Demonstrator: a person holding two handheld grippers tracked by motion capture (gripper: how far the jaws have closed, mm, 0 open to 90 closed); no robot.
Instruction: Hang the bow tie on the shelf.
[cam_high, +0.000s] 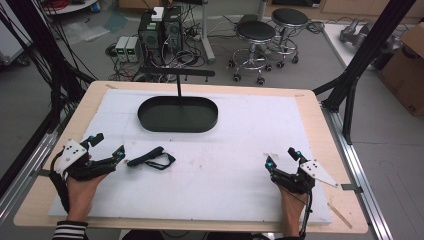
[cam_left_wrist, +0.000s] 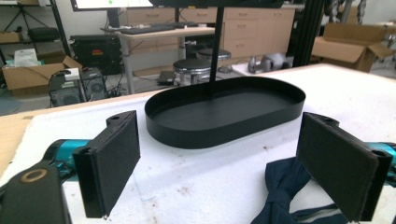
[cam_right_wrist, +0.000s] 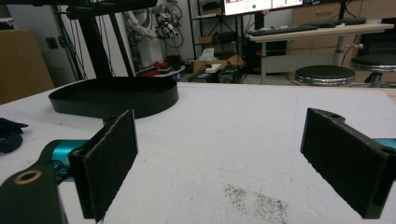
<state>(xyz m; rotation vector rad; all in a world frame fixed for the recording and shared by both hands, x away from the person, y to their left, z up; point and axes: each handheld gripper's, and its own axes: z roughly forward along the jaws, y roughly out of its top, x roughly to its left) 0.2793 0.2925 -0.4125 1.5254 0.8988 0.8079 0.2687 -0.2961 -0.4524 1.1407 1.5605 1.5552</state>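
A wooden table (cam_high: 306, 102) carried a white mat (cam_high: 240, 150) that covered nearly all of its top. A black oval tray (cam_high: 178, 114) sat on the mat toward the far edge, with a thin upright post rising from its far side. Nearer than the tray and to its left lay a dark bow tie (cam_high: 152, 159), apart from it.

Two open hand-held grippers, left gripper (cam_high: 106, 146) and right gripper (cam_high: 283, 157), rest on a white mat (cam_high: 225, 155); dark bow tie (cam_high: 151, 159) beside the left, black oval tray (cam_high: 178, 114) beyond.
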